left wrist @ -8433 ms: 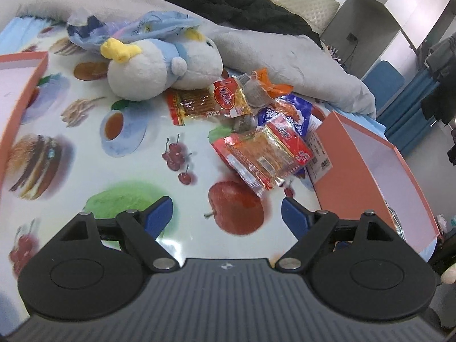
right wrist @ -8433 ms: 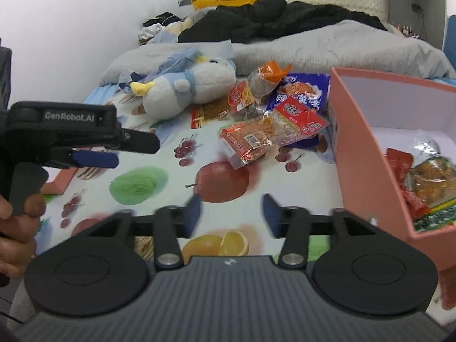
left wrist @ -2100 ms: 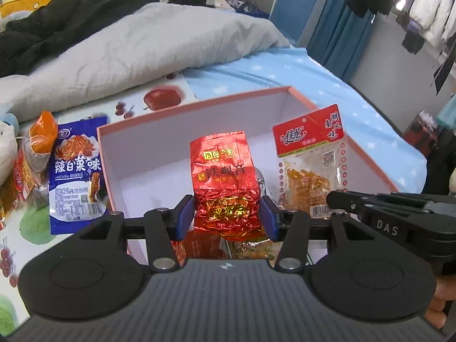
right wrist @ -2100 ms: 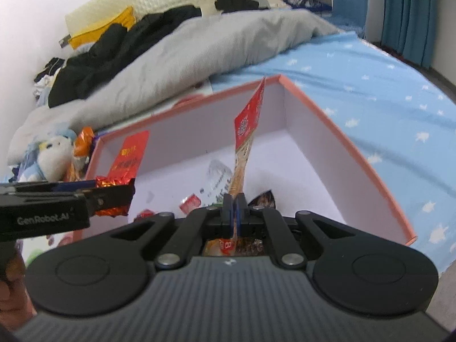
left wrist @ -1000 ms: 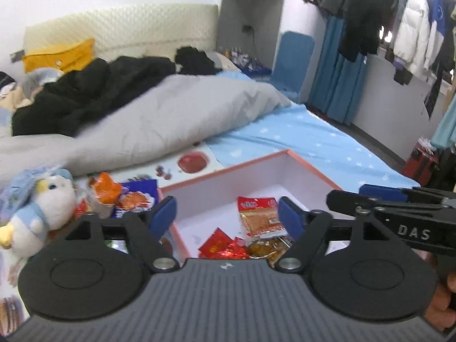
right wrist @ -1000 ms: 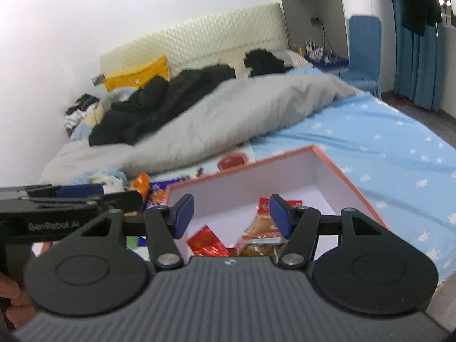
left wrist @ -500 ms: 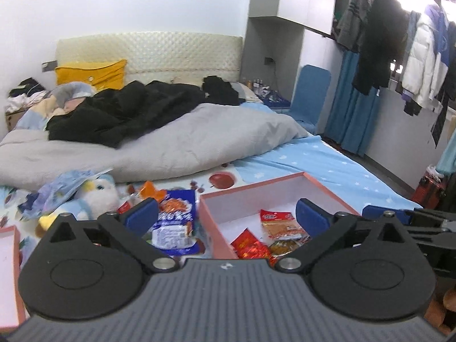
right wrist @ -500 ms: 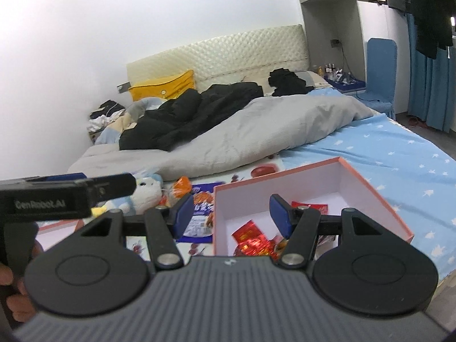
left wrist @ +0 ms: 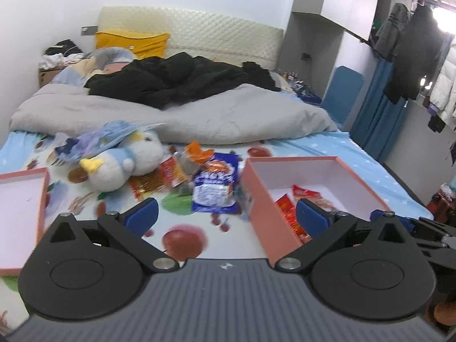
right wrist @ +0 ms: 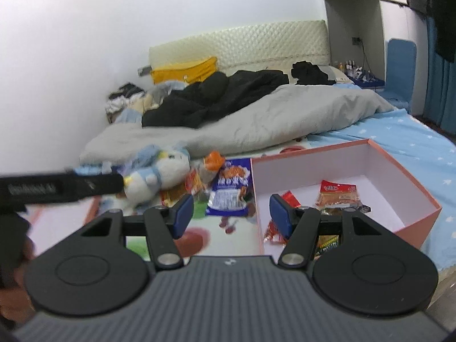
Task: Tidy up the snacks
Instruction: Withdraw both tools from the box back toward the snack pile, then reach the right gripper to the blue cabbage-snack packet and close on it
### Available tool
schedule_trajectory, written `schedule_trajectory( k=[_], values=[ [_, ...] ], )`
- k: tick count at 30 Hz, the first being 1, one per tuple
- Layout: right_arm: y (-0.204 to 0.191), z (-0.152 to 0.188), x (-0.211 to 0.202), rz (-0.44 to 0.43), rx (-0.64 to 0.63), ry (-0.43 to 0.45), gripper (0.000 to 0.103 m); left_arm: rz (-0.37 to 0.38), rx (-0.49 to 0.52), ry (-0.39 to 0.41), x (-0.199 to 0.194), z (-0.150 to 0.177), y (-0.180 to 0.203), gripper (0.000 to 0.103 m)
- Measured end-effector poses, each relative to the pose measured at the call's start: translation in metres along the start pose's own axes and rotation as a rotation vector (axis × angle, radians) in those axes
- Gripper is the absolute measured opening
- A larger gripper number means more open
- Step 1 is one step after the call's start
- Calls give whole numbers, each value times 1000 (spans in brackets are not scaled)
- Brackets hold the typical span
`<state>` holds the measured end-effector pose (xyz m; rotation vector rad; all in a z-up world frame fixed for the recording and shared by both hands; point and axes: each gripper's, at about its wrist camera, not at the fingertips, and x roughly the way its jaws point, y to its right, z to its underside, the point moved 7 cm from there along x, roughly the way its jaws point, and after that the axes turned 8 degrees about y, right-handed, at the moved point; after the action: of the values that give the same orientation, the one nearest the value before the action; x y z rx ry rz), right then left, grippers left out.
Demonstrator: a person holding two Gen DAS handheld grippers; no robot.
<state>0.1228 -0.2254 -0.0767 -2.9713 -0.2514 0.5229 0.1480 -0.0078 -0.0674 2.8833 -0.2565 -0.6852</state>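
Observation:
A pink box [left wrist: 258,191] [right wrist: 404,176] stands on the fruit-print sheet and holds several snack packets, among them a red foil pack [left wrist: 287,209] [right wrist: 289,198] and a red-topped orange pack [right wrist: 337,195]. Left of the box lie a blue snack bag [left wrist: 216,186] [right wrist: 232,189], a red-orange packet [left wrist: 168,175] and an orange-topped packet [left wrist: 196,154] [right wrist: 212,161]. My left gripper [left wrist: 226,218] is open and empty, held high above the sheet in front of the pile. My right gripper [right wrist: 230,215] is open and empty, near the box's left wall.
A plush penguin [left wrist: 125,161] [right wrist: 159,172] lies left of the snacks. A pink box lid [left wrist: 20,208] sits at the far left. A grey duvet [left wrist: 199,116] and black clothes [left wrist: 176,81] cover the back of the bed.
Both grippers let their packets go into the box, opened, and pulled back and up. The left view has swung left towards the loose snacks over the last half second.

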Motion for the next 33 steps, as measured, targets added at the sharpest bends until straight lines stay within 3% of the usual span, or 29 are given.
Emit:
schedule_trajectory(
  k=[7, 22, 25, 33],
  values=[
    [-11, 36, 9, -1, 0, -90, 62, -49, 43, -38, 1, 32, -18, 103],
    [-42, 70, 25, -56, -34, -174, 62, -116, -22, -75, -2, 75, -69, 103],
    [-47, 71, 33, -53, -25, -174, 71, -125, -25, -78, 3, 78, -82, 103],
    [-47, 67, 63, -16, 7, -152, 71, -129, -19, -121, 40, 89, -109, 103]
  ],
)
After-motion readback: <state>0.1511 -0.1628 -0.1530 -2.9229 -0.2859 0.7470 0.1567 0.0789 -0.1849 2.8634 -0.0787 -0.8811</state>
